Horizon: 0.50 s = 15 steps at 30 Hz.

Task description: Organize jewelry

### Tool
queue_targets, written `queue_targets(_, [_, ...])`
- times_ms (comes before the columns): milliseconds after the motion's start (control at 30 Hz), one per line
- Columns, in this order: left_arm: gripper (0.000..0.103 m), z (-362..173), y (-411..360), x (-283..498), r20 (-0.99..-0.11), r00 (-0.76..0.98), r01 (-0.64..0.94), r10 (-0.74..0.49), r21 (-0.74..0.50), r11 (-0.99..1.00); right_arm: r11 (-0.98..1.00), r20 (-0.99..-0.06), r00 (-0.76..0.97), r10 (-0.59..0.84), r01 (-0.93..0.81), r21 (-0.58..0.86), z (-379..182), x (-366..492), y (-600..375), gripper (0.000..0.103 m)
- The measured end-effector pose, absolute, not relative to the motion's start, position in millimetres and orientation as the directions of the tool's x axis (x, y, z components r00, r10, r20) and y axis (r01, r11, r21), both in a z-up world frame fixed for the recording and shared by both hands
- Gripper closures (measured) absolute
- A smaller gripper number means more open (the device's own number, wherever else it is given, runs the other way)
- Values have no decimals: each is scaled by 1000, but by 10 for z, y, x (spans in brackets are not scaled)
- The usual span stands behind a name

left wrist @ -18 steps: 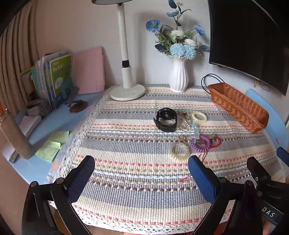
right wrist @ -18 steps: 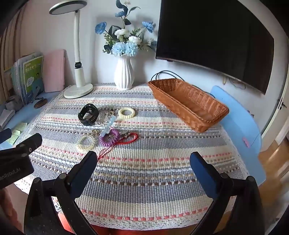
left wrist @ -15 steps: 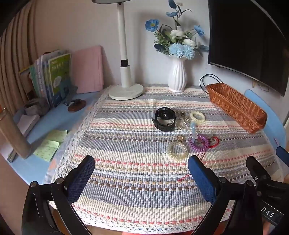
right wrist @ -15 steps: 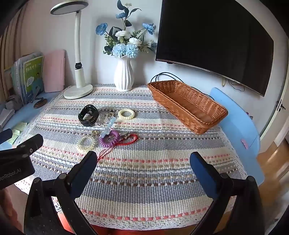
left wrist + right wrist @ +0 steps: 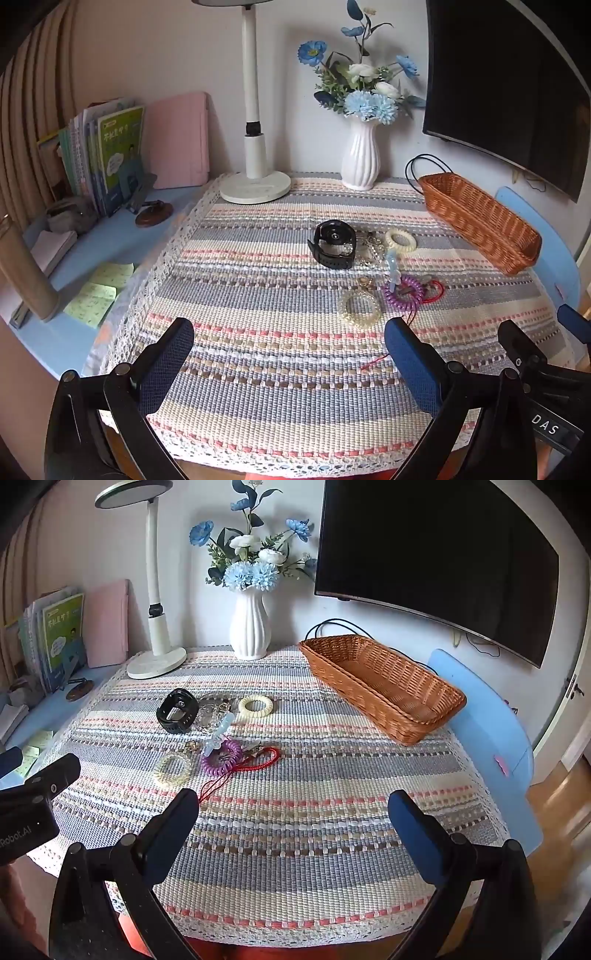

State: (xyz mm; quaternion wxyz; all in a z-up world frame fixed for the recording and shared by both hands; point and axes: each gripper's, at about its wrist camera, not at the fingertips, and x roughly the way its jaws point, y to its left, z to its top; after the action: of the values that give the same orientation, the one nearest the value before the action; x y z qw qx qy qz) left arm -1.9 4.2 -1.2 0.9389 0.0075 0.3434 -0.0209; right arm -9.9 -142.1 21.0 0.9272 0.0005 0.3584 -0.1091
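Note:
Jewelry lies in a loose cluster mid-table on the striped cloth: a black watch [image 5: 334, 243] [image 5: 176, 710], a cream ring bracelet [image 5: 400, 240] [image 5: 256, 705], a pale beaded bracelet [image 5: 360, 309] [image 5: 172, 769], a purple coil bracelet [image 5: 403, 292] [image 5: 221, 758], a red cord [image 5: 258, 762] and a metal chain [image 5: 369, 245]. An empty wicker basket [image 5: 476, 221] [image 5: 384, 685] stands at the right. My left gripper [image 5: 288, 363] and right gripper [image 5: 291, 834] are both open and empty, near the table's front edge, short of the cluster.
A white lamp base [image 5: 255, 190] and a white vase of blue flowers [image 5: 360, 158] stand at the back. Books, a pink folder [image 5: 179, 142] and notes sit at the left. A dark screen [image 5: 436, 557] hangs behind; a blue chair [image 5: 487, 734] is at the right.
Both views have drawn back and risen slightly, so the table looks a little farther away. The jewelry has not moved and both grippers stay open.

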Motion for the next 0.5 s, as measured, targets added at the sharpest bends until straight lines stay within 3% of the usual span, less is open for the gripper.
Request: queue_targets(500, [0,-45,47,-4,-653,757,45,-39,-6,999,975,-663,719,-208,208,-81,163,-114,-1411,0])
